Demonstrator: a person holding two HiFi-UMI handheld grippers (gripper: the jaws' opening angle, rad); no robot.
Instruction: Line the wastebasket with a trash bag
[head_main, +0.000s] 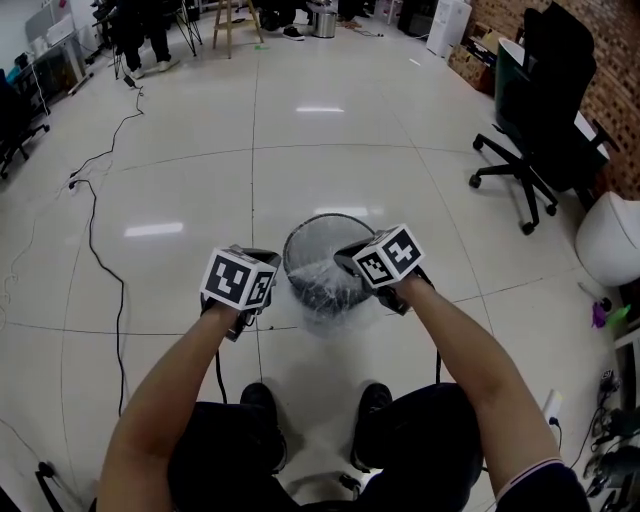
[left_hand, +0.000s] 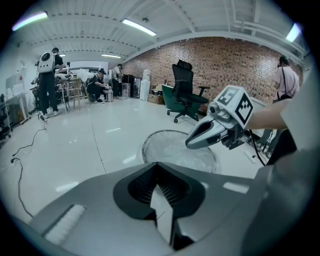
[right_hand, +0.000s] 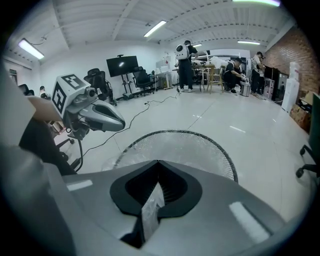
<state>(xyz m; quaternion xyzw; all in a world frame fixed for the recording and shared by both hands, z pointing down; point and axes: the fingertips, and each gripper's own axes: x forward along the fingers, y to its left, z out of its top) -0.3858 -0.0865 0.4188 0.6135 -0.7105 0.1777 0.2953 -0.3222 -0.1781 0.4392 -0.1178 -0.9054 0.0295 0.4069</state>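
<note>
A black mesh wastebasket (head_main: 322, 225) stands on the floor just ahead of my feet, with a clear trash bag (head_main: 328, 305) draped in and over its near rim. My left gripper (head_main: 272, 284) is at the rim's near left and my right gripper (head_main: 346, 262) at the near right. In the left gripper view the jaws (left_hand: 158, 167) are closed with a strip of clear bag film (left_hand: 163, 212) pinched between them; the basket (left_hand: 150, 142) lies beyond. In the right gripper view the jaws (right_hand: 159, 164) also pinch bag film (right_hand: 150, 212) before the basket (right_hand: 200, 135).
A black office chair (head_main: 540, 130) stands at the right, with a white rounded object (head_main: 610, 235) nearer. A black cable (head_main: 95, 230) runs across the floor at the left. People and stools are far off at the back (head_main: 150, 30). My shoes (head_main: 262, 400) are close to the basket.
</note>
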